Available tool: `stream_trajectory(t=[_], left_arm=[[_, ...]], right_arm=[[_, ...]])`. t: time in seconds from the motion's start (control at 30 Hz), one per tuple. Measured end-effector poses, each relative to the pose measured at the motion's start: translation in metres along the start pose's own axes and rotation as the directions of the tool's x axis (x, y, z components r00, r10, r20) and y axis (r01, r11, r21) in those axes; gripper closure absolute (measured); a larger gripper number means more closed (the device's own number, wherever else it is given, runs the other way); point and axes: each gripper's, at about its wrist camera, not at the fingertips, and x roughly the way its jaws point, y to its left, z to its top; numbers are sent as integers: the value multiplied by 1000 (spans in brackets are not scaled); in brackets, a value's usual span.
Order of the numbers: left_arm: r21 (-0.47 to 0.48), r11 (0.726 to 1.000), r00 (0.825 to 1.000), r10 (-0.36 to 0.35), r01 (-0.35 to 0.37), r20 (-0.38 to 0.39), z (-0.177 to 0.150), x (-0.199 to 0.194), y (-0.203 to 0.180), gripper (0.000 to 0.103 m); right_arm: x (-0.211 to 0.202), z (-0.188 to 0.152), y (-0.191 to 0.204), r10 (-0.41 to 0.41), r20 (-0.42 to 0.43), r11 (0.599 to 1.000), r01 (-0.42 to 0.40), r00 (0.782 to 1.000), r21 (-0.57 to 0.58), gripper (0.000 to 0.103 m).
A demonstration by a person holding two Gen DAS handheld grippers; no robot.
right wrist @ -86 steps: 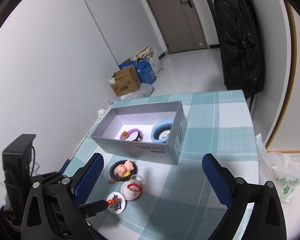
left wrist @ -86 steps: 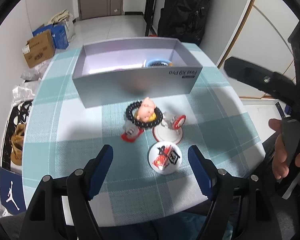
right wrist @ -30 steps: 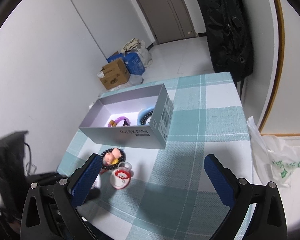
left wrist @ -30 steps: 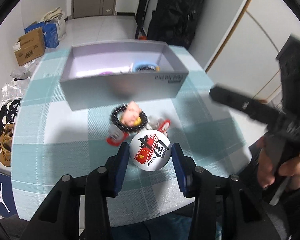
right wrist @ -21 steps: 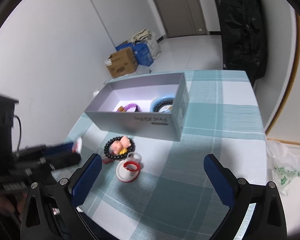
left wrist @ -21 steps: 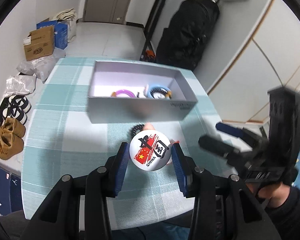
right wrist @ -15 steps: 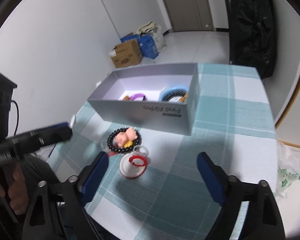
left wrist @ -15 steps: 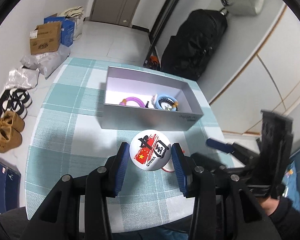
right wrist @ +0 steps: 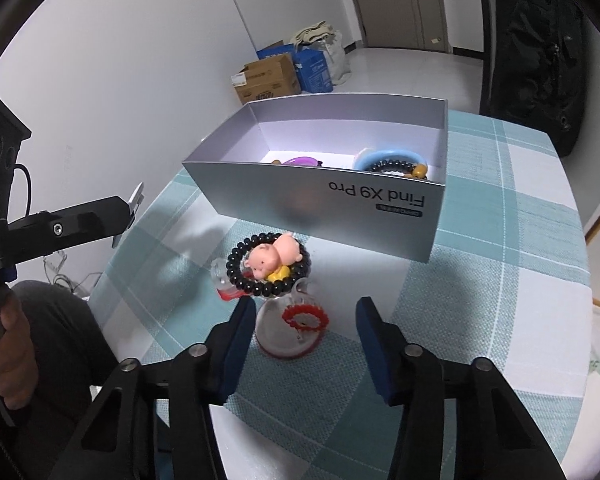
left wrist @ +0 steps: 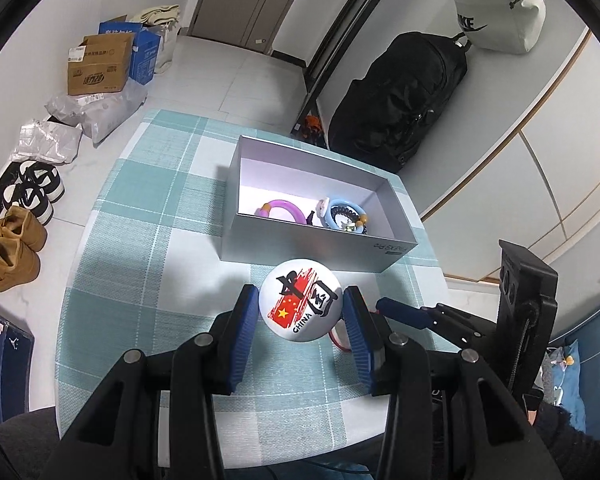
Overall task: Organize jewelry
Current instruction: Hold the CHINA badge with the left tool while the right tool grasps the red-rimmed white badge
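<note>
Gripping badge (left wrist: 301, 299) — left tool (left wrist: 300, 316) clamped; right tool (right wrist: 306, 320) apart around keychain (right wrist: 290, 330).

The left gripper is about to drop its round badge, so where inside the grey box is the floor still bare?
The grey cardboard box is bare at its left end, beside the purple ring. The right end is crowded with the blue ring and dark beads.

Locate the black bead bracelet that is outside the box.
In the right wrist view, the black bead bracelet lies on the table, encircling the pink pig figure, between the silver box and the right gripper.
</note>
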Motion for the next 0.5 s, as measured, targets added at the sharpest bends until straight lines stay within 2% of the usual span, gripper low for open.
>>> stream_trajectory(t=[0.23,0.5], left_arm=[[-19,1000,1000,-7,7,1,2,0,5,65],[-15,1000,1000,-7,7,1,1,-1,5,65]], right_arm=[[2,0,0,2,-12,1000,-2,1000,-14,79],[-1,1,-7,-9,-5,1000,9,1000,13,83]])
